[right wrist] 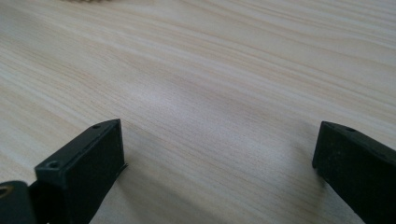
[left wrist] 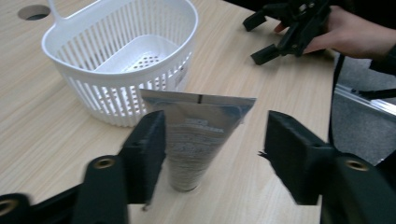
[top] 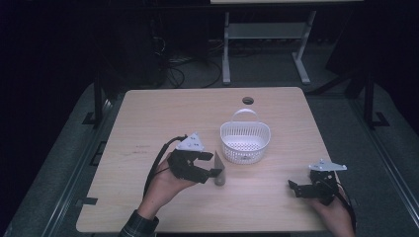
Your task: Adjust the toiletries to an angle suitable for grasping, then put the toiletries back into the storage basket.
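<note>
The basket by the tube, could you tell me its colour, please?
White, with slatted sides; the basket shows best in the left gripper view.

Matt pale wood-grain table [right wrist: 210,70], white slotted plastic basket [left wrist: 116,60], silvery tube [left wrist: 194,135]

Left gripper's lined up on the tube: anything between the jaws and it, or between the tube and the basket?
Nothing visible. The left gripper is open with the upright tube between its jaws, and only bare table separates the tube from the white basket.

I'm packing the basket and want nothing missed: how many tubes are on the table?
1. The tube stands upright on its cap just in front of the white basket, between the open jaws of the left gripper.
</note>
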The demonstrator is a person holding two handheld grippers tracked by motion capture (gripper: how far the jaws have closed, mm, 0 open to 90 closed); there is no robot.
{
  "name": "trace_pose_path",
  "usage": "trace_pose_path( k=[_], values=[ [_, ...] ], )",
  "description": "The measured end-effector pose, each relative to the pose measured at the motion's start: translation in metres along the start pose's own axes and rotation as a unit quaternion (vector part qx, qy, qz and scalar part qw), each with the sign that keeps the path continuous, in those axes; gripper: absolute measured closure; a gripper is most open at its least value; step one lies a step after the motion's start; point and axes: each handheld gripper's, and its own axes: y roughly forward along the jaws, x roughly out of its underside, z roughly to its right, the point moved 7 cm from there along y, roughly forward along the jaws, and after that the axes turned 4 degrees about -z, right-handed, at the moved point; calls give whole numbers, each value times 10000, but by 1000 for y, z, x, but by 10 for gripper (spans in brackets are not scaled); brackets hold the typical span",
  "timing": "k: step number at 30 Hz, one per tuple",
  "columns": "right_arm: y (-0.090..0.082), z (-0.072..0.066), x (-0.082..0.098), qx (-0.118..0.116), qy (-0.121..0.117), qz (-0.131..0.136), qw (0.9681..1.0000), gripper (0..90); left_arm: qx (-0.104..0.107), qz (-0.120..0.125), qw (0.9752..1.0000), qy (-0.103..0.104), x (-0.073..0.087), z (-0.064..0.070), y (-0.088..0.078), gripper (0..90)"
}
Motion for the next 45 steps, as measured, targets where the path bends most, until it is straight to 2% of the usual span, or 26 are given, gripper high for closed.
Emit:
trace_pose_path(
  k=[4,6,11,23,38,41,45],
  values=[
    [0,0,0,1,-10,0,10000,16,-50,-108,9999,-4,-2,-3,1,244],
    [0,0,0,2,-10,1,10000,16,-83,-235,9997,15,-2,-4,2,193],
    [0,0,0,1,-8,1,10000,16,-124,-403,9991,67,-7,-5,4,142],
    [0,0,0,1,-13,1,10000,16,-202,-563,9981,118,-17,-7,10,139],
    [0,0,0,3,-7,6,10000,16,-276,-755,9965,232,-24,-5,29,146],
    [0,0,0,-3,-10,1,10000,16,-268,-818,9960,247,-23,-6,32,163],
    [0,0,0,-1,-10,1,10000,16,-251,-834,9958,281,-23,-5,35,229]
  ],
)
